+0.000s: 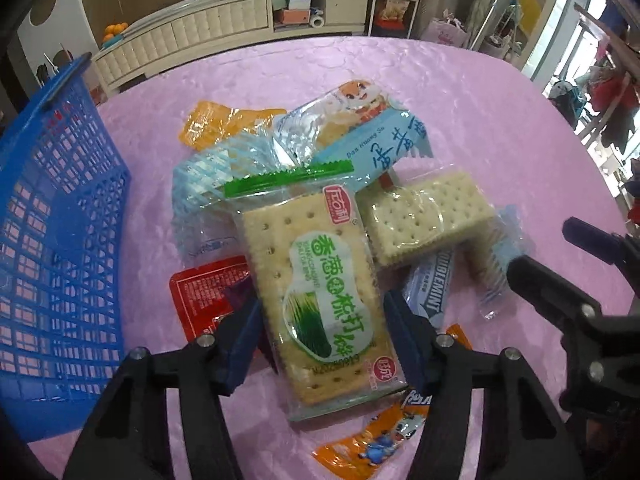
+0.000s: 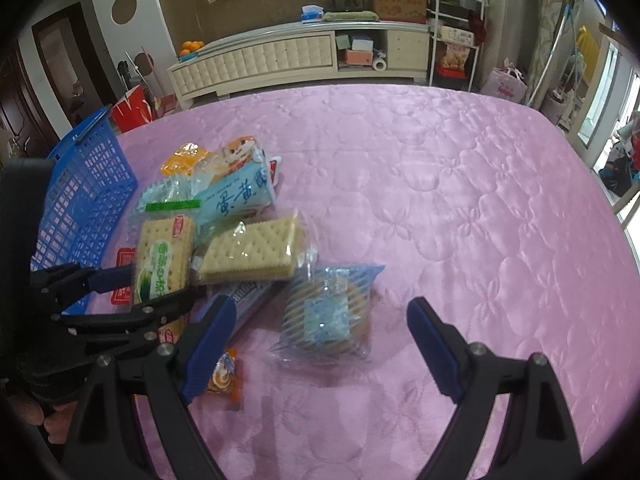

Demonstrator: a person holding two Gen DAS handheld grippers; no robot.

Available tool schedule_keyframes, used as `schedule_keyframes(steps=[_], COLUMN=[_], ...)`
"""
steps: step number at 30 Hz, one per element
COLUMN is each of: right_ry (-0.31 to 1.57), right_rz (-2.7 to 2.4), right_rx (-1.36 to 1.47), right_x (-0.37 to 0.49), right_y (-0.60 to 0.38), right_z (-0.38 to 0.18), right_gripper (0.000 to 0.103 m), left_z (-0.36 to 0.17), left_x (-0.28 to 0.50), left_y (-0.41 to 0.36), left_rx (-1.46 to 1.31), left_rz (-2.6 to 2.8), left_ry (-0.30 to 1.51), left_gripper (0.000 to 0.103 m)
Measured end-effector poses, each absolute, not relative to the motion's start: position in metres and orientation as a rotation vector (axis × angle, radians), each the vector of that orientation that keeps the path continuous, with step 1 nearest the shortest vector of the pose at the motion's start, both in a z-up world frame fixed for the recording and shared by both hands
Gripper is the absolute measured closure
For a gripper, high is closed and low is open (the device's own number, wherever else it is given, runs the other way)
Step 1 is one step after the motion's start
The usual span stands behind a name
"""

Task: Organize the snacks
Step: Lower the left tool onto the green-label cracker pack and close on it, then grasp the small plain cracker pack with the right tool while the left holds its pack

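Left claw: closed around the green cracker pack at its long edges.
Right claw: spread wide, holding nothing.
Handling: judged light, brittle, slippery; gentle edge grip advised.

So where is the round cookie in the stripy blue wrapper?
In the right wrist view, the round cookie pack lies on the pink cloth at the pile's right edge, just right of the plain cracker pack, between the open right gripper's fingers.

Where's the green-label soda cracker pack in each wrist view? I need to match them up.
Left wrist: green-label cracker pack at lower centre, between the left tool fingers.
Right wrist: same pack at left, beside the blue basket.
Shared landmark: blue basket, left of the pile in both.
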State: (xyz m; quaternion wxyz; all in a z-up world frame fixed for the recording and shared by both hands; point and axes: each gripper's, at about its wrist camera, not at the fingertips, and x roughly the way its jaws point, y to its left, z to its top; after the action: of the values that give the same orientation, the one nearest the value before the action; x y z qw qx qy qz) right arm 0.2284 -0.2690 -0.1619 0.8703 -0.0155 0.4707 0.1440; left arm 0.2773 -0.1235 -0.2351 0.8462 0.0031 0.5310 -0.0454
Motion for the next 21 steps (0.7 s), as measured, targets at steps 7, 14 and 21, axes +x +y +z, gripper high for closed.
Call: schedule_keyframes(steps=[7,14,21], right_ry=[0.985,1.039,1.129], right_rz=[0.327,0.345,0.339], right_rx=[-0.047,-0.057,-0.112], right_x=[0.231,0.252,0.278], right_y=[-0.253,-0.235,-0.215], right_z=[-0.151,-0.153,-0.168], right_gripper=[0.013,0.013,0.011], left_z=[-0.196,-0.184,-0.188], left_x=[0.253,0.244,0.247], left_y=[-0.113,-0.092,-0.09], left_rx=[0.027,0.019,0.039], left_rz=[-0.111,-0.115,-0.133], left_ry=[1.034,1.001,0.989], left_gripper=[0.046,0.046,0.046])
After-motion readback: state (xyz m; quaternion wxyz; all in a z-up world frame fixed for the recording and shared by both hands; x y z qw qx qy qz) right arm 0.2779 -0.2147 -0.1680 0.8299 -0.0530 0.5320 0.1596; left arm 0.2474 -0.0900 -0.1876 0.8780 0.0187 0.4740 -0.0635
